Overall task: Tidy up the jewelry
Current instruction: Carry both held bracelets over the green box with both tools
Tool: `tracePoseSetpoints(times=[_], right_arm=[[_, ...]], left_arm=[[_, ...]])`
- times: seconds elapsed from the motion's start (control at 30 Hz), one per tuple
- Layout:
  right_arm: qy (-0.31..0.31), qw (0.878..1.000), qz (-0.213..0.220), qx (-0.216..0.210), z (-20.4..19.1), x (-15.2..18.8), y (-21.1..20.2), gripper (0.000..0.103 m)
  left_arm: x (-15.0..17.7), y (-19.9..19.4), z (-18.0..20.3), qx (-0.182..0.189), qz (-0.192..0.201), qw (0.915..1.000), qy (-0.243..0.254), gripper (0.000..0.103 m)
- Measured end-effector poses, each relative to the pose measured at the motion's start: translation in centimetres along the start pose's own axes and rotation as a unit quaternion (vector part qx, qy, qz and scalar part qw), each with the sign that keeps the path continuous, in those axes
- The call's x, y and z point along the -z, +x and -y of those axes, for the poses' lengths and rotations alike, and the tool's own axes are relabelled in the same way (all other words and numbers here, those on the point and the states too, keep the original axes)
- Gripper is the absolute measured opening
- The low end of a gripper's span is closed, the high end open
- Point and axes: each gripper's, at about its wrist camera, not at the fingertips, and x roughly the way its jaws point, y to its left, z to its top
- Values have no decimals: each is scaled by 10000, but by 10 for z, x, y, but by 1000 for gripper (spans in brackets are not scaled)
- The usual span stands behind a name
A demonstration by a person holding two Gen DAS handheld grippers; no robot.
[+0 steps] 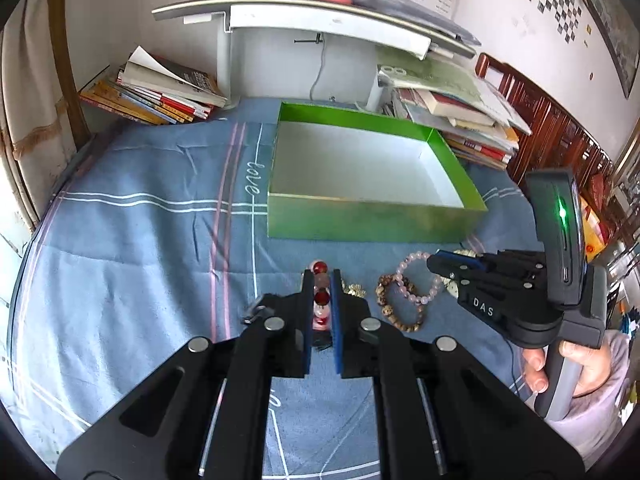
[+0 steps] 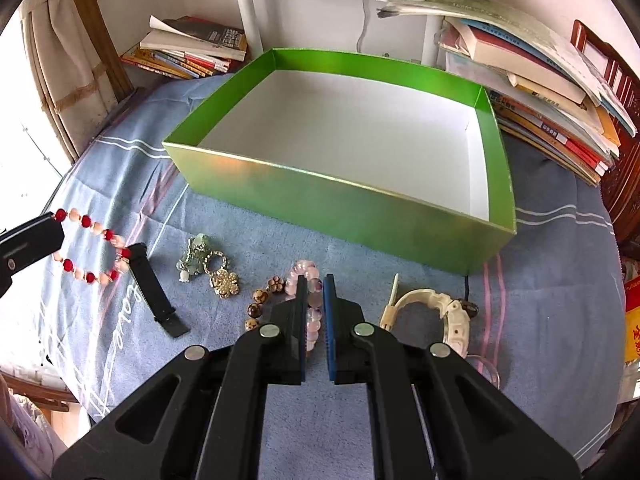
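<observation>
A blue bedsheet [image 2: 540,280] with white stripes and the word "love" is spread between book stacks [image 2: 188,52]. The red-and-pink bead bracelet [image 2: 90,248] is clamped in the left gripper [image 1: 322,276], at the left. The pale pink bracelet [image 2: 310,304] is clamped in the right gripper [image 2: 316,280], near the green box [image 2: 320,196]. "DAS" is printed on the right gripper.

the open box [image 2: 344,204] is sitting on the bedsheet [image 2: 552,280], book stacks [image 2: 192,52] lying behind it either side; bracelets [image 2: 260,300] and brooches [image 2: 224,280] are lying before it.
</observation>
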Motion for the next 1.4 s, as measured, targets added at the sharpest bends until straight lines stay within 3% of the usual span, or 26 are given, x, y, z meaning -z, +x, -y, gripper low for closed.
tracePoseSetpoints(times=[0.3,0.43,0.5,0.57,0.7,0.77,0.93,1.13,1.17,1.23,1.4], right_arm=[[91,9991,405,-46,4,-17,-30,8],[38,9971,744,154,8,-31,-55,8],[-146,9980,570,242,6,-30,-47,9],[-207,9991,284,224,8,-25,-27,20],[-124,9986,-421,306,15,-10,31,20],[-48,9977,-535,414,18,-6,43,20],[-78,9963,-505,694,26,-6,47,20],[-329,9961,-542,620,21,-11,62,19],[-299,9962,-546,609,22,-11,63,9],[-234,9970,-596,444,21,-9,61,8],[-174,9994,-183,247,18,-12,27,8]], left_arm=[[-26,-4,15,32,141,9996,254,8],[-44,7,21,100,186,9994,271,8],[-44,14,24,119,141,9993,315,8],[-39,20,26,161,73,9993,319,8],[-26,37,25,246,-192,9992,262,8],[-22,42,23,266,-259,9990,241,8],[-15,47,22,268,-311,9989,238,8],[-12,53,24,316,-380,9985,215,8],[-12,53,24,322,-386,9985,212,8],[-12,54,24,321,-388,9985,213,8],[-18,47,26,334,-291,9988,232,8]])
